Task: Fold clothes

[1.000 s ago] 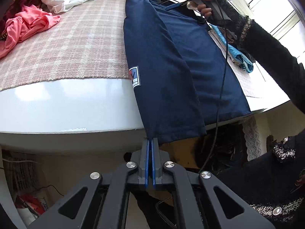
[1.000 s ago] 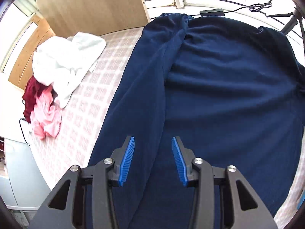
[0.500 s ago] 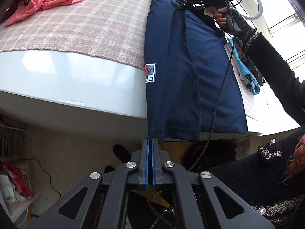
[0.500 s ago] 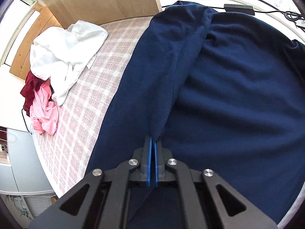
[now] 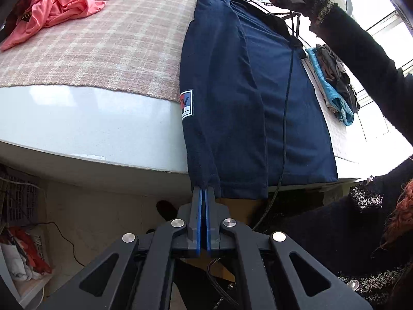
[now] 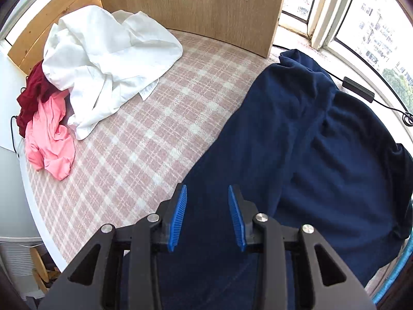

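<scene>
The sweatshirt lies on the table, right of the heap of clothes, its hem hanging over the table's near edge. A wooden panel stands behind the table, and a folded pile lies right of the sweatshirt.

A wide bare stretch of checked cloth lies open between the navy garment and the heap of white, pink and red clothes; a wooden panel closes the far side.
</scene>
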`<state>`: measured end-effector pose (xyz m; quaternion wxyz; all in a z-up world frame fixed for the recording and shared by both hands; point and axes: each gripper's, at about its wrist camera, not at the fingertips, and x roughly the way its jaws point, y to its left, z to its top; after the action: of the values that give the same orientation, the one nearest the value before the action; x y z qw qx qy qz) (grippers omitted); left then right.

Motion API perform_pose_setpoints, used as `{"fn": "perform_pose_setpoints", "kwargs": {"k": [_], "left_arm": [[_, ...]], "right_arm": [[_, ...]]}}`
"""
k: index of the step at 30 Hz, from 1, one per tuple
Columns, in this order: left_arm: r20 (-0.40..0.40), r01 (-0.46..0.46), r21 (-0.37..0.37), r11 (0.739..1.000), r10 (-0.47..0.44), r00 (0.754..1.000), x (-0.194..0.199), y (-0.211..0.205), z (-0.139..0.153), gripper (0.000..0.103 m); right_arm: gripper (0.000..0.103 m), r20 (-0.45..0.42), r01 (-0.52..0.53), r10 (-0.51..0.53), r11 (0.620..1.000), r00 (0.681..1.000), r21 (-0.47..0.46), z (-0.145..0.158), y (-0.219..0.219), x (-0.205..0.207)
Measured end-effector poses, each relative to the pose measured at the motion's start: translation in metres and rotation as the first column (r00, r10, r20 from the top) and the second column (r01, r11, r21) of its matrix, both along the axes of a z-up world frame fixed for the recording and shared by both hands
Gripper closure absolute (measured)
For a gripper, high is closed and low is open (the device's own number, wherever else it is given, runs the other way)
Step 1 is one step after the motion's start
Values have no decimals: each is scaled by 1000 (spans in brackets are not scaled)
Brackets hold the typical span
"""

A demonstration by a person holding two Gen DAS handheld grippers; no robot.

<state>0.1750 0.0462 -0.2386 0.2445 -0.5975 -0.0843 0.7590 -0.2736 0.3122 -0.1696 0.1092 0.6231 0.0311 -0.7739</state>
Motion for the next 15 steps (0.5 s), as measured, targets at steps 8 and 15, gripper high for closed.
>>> {"fn": "perform_pose_setpoints", "kwargs": {"k": [8, 15], "left_arm": [[-6, -34, 1, 999, 34, 999, 4, -5, 2, 102], [-15, -29, 22, 999, 29, 999, 8, 0, 1, 102]], "right_arm": [[70, 159, 84, -112, 981, 981, 173, -39, -24, -44], [85, 162, 81, -119, 971, 980, 223, -39, -20, -34]]}}
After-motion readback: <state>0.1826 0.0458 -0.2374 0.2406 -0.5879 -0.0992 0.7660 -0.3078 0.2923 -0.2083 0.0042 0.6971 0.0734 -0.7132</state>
